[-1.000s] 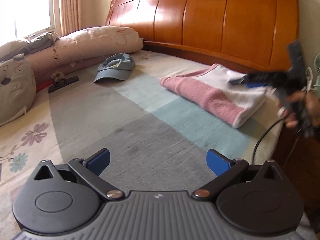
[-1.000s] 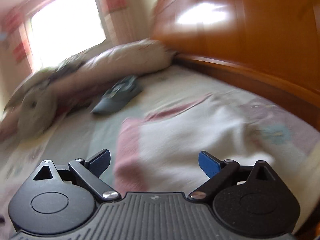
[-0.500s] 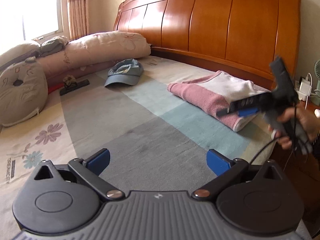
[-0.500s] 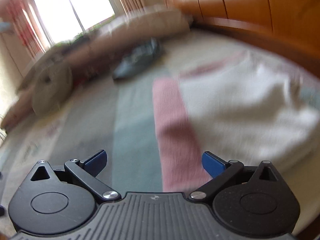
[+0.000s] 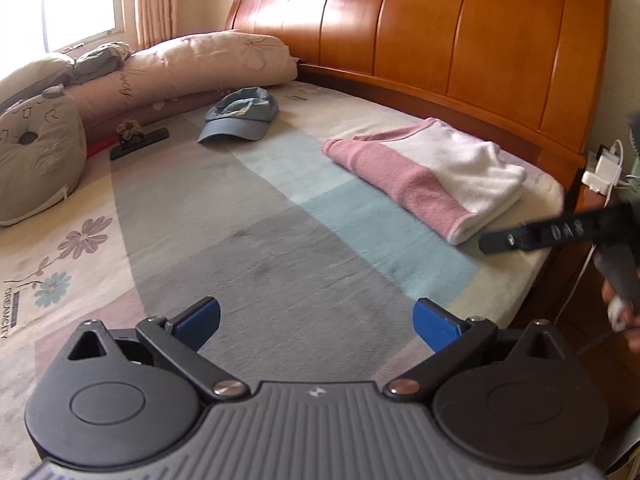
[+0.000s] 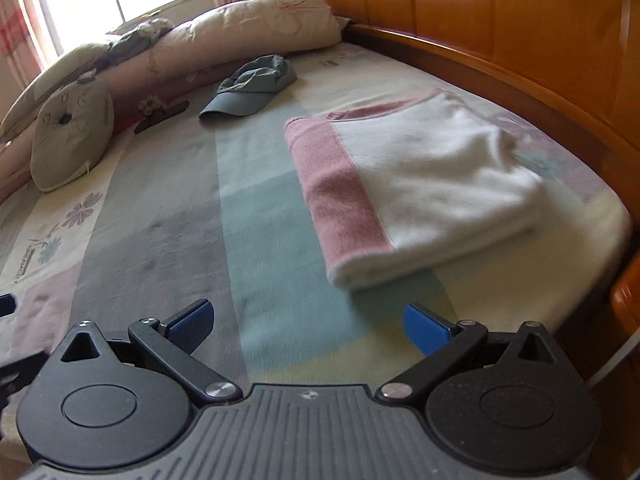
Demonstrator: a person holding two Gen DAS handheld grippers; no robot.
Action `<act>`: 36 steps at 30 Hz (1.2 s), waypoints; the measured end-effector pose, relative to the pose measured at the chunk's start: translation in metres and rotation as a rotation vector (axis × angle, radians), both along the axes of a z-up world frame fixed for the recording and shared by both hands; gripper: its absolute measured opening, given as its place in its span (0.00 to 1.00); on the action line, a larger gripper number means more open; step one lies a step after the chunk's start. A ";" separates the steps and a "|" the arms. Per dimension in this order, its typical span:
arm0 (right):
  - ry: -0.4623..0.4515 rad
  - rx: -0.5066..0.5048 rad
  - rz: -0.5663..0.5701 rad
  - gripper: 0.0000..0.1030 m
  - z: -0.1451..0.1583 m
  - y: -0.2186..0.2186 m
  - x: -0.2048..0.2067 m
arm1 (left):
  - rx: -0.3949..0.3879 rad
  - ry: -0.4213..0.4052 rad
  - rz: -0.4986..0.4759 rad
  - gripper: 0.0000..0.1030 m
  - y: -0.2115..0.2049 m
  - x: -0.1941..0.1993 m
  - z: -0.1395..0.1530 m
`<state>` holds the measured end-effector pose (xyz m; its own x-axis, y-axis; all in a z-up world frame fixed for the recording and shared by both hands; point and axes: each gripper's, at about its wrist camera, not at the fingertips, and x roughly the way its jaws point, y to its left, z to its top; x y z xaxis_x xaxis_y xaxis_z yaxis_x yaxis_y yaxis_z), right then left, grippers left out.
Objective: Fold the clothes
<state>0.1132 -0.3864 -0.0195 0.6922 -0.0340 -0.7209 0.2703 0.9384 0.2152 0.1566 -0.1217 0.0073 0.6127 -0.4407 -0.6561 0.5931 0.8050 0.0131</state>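
Right wrist view: a folded pink-and-white fleece garment [image 6: 412,192] lies in a neat, thick rectangle on the pastel striped bedsheet [image 6: 264,240], near the corner of the bed by the curved orange wooden headboard [image 6: 520,20]. The right hand-held gripper [image 6: 308,324] hovers just short of it with blue pads spread wide, having just finished opening, nothing between them. From the left wrist view, the left hand-held gripper [image 5: 316,320] likewise stands apart and empty above the bare sheet. The fleece looks soft, light and limp, likely to sag and unfold if lifted by one layer; a hold pinching all layers at the rounded near fold seems safest. Farther off rest a blue-grey cloth cap [image 6: 252,88], a long pale floral bolster [image 6: 248,36] and a round grey cushion [image 6: 72,132].
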 end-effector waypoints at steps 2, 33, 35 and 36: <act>0.000 0.011 -0.027 1.00 0.000 0.000 -0.017 | -0.001 0.007 -0.016 0.99 -0.006 -0.004 0.001; -0.066 -0.109 -0.226 1.00 0.028 0.015 -0.136 | 0.009 -0.050 -0.151 0.99 -0.067 -0.064 0.019; -0.075 -0.114 -0.223 1.00 0.032 0.017 -0.137 | 0.002 -0.058 -0.146 0.99 -0.064 -0.065 0.022; -0.078 -0.117 -0.222 1.00 0.033 0.018 -0.138 | 0.000 -0.064 -0.146 0.99 -0.063 -0.066 0.023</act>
